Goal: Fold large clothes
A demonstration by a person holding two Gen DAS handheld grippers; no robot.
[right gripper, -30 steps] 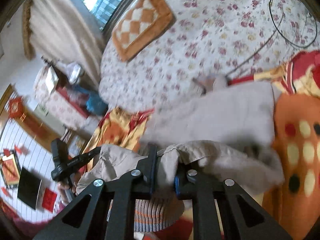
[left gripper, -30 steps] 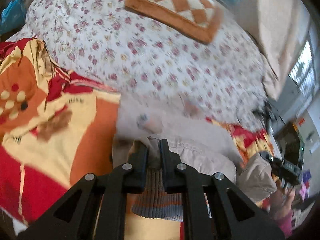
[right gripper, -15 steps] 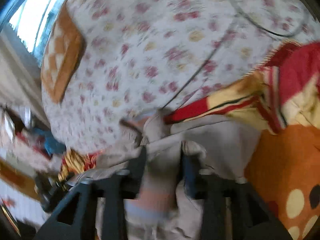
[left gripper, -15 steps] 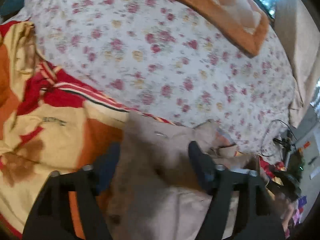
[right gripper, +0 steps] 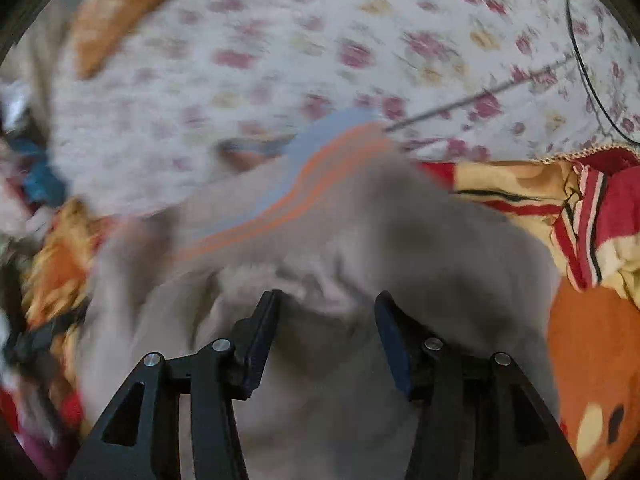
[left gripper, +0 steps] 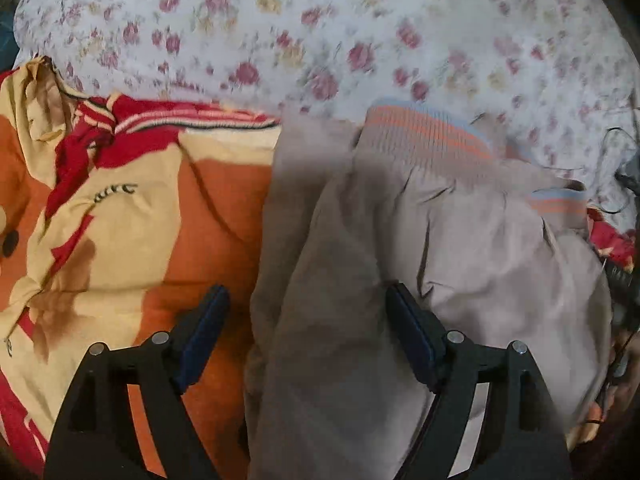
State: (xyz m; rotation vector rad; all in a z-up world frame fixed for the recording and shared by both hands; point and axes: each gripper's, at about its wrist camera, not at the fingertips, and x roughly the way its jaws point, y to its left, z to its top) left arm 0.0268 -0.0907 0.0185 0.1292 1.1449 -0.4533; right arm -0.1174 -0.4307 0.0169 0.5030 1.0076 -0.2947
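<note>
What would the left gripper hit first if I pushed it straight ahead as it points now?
Most likely the beige jacket: the open left gripper points at the cloth just ahead. The striped hem lies farther on. Depth is hard to judge.

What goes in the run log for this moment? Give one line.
left hand-held gripper: open | right hand-held gripper: open | beige jacket: released, lying on orange blanket, striped hem toward floral sheet

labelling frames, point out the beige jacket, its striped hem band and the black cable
beige jacket point(left gripper: 480, 248): left wrist view, on its smooth body panel
striped hem band point(left gripper: 424, 128): left wrist view, on the orange stripes
black cable point(right gripper: 576, 60): right wrist view, on its curved loop
</note>
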